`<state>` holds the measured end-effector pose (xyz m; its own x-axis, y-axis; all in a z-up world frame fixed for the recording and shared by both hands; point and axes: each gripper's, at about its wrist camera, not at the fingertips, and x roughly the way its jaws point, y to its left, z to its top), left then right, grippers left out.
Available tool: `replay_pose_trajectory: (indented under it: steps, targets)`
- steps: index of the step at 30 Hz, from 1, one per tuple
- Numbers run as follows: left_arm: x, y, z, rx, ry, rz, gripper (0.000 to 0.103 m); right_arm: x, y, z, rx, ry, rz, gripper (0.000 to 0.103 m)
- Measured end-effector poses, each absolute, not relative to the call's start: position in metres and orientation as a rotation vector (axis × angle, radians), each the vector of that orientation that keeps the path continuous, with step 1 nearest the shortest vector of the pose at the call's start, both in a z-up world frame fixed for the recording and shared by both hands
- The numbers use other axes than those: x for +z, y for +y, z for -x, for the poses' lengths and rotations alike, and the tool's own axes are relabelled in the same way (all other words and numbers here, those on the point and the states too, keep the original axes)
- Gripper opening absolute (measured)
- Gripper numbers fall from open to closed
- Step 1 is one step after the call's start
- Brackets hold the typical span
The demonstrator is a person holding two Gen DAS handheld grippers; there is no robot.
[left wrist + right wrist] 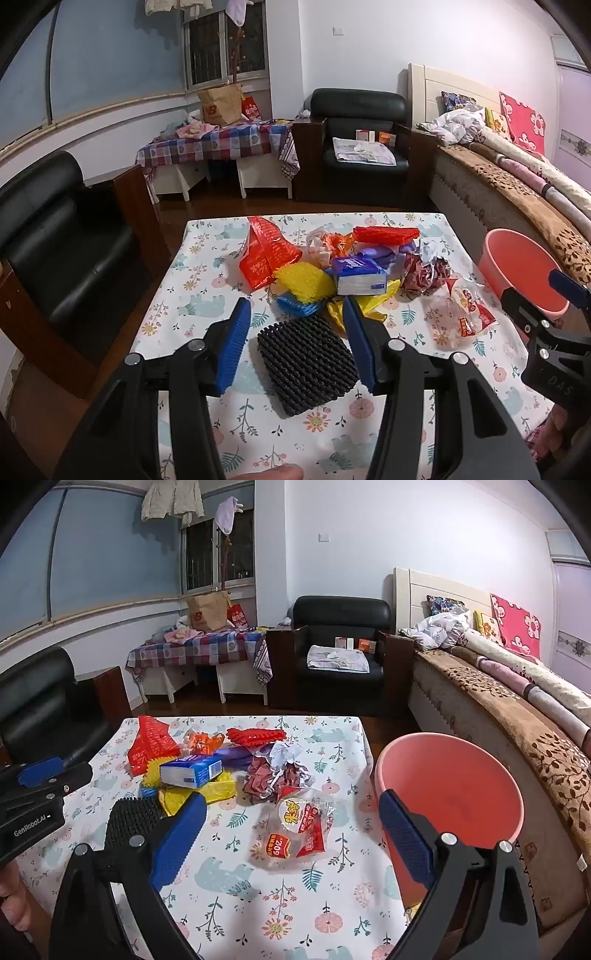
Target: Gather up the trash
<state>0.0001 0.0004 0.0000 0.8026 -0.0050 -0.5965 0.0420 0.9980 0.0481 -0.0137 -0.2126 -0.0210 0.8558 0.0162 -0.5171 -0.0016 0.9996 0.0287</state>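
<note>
- Table: covered with a floral cloth; fills the lower centre of both views and carries a heap of trash across its far half.
- Black foam net: lies flat on the cloth in the lower centre of the left wrist view, nearest item to the camera. Its long axis runs from the upper left of the frame toward the lower right, close to the line of the fingers. In the right wrist view it shows at lower left, partly hidden behind a blue finger.
- Left gripper: jaws spread wide, one blue pad on each side of the black foam net; no pad presses on it. Nothing is held.
- Right gripper: jaws fully apart, empty, above the clear snack wrapper, which lies flat on the cloth between the two pads without contact.
- Tissue pack: blue and white, centre of the heap, long axis roughly left to right across the frame.
- Yellow foam net and blue foam net: stacked just beyond the black one.
- Red bag: upper left of the heap.
- Pink basin: beside the table's right edge, mouth open upward.
</note>
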Motion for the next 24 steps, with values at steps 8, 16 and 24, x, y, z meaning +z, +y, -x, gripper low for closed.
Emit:
replay_pose_trajectory:
  steps: [8, 16, 24]
  targets:
    - [0.0001, 0.0009, 0.0001, -0.018, 0.640, -0.062, 0.052, -0.0235, -0.2134, 0.0126, 0.009, 0.546, -0.035, 0.093]
    - [-0.0005, 0.0011, 0.0014, -0.017, 0.643, -0.061, 0.052, -0.0232, -0.2169, 0.0155, 0.007, 0.548, -0.042, 0.093]
    - [-0.0006, 0.0010, 0.0016, -0.017, 0.644, -0.061, 0.052, -0.0257, -0.2193, 0.0114, -0.010, 0.545, -0.057, 0.093]
